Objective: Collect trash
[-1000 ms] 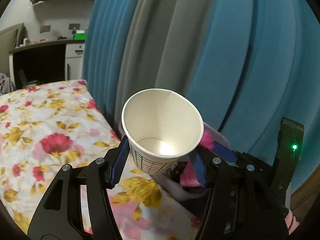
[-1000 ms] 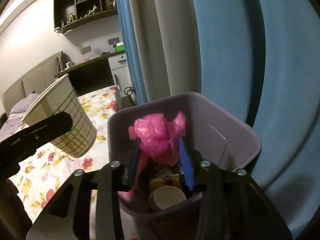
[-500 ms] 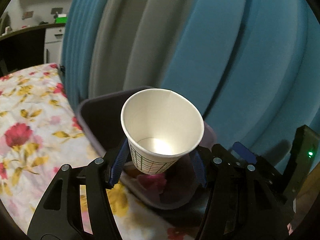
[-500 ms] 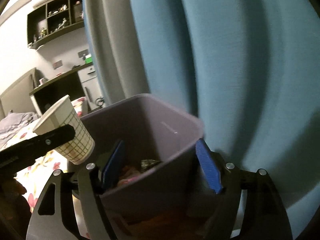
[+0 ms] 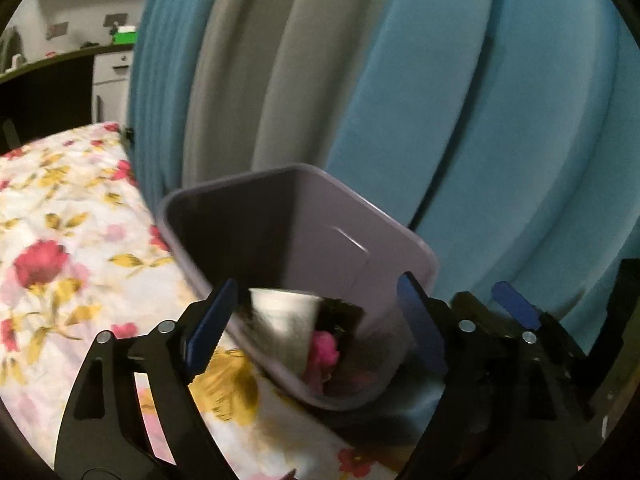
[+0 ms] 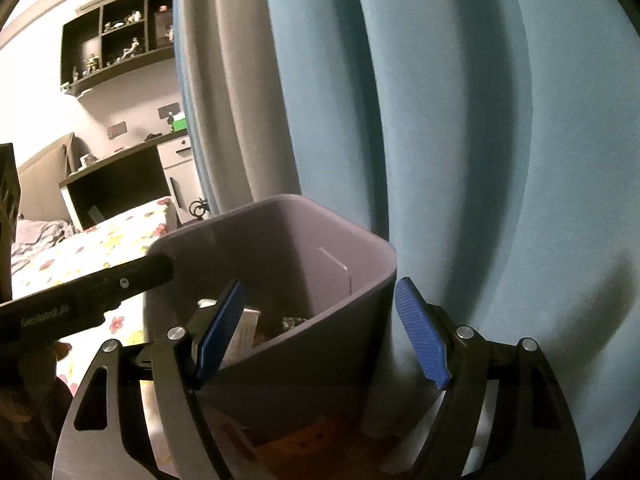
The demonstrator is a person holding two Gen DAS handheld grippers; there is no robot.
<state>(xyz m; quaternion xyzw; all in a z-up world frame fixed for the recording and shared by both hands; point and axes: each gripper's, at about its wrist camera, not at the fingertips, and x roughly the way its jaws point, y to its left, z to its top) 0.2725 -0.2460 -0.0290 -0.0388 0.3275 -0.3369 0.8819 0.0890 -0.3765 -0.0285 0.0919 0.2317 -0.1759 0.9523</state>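
A grey-purple trash bin stands between the bed and the curtain. Blurred, the white paper cup sits loose inside it, beside the crumpled pink bag. My left gripper hangs over the bin's near rim; its jaws are opening and nothing is pressed between the blue pads. In the right wrist view my right gripper is at the bin; its jaws are also opening, astride the bin's near corner without touching it. The cup shows behind the right gripper's left pad. A left finger reaches in from the left.
The bed with a floral sheet lies left of the bin. Blue and grey curtains hang close behind it. A dark desk and wall shelves stand far back. Wooden floor shows below the bin.
My left gripper has opened and let the paper cup fall into the bin. My right gripper opened earlier, dropped the pink bag in, and shifted right along the bin.
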